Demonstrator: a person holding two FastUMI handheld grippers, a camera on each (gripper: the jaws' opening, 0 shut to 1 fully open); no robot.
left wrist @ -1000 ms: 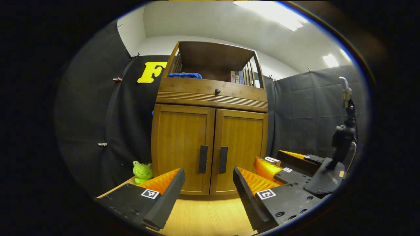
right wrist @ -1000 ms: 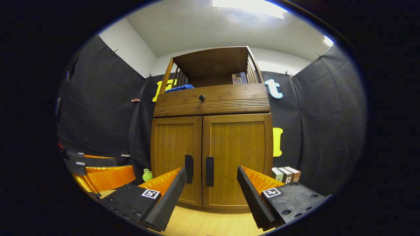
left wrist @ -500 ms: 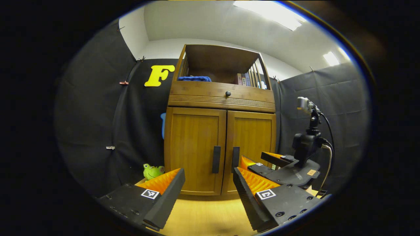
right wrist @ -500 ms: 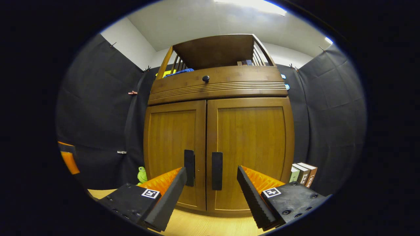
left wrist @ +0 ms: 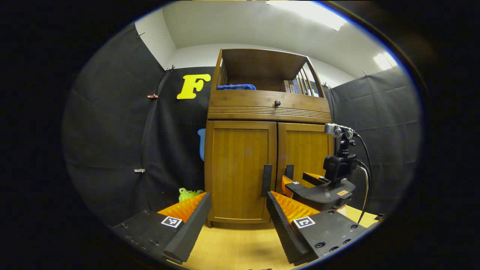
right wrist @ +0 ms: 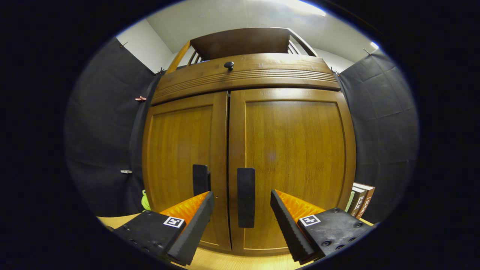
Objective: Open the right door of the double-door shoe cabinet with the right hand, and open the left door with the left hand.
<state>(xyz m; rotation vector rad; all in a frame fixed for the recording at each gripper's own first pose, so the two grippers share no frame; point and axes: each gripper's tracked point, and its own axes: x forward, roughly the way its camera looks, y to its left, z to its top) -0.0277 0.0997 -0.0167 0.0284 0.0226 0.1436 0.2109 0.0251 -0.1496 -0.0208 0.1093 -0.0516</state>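
Right gripper view: tongs (right wrist: 242,221) spread around right door handle (right wrist: 246,197).

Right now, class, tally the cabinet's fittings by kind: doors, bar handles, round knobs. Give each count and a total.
Doors: 2, left door and right door
Bar handles: 2, left handle and right handle
Round knobs: 1, drawer knob
Total: 5
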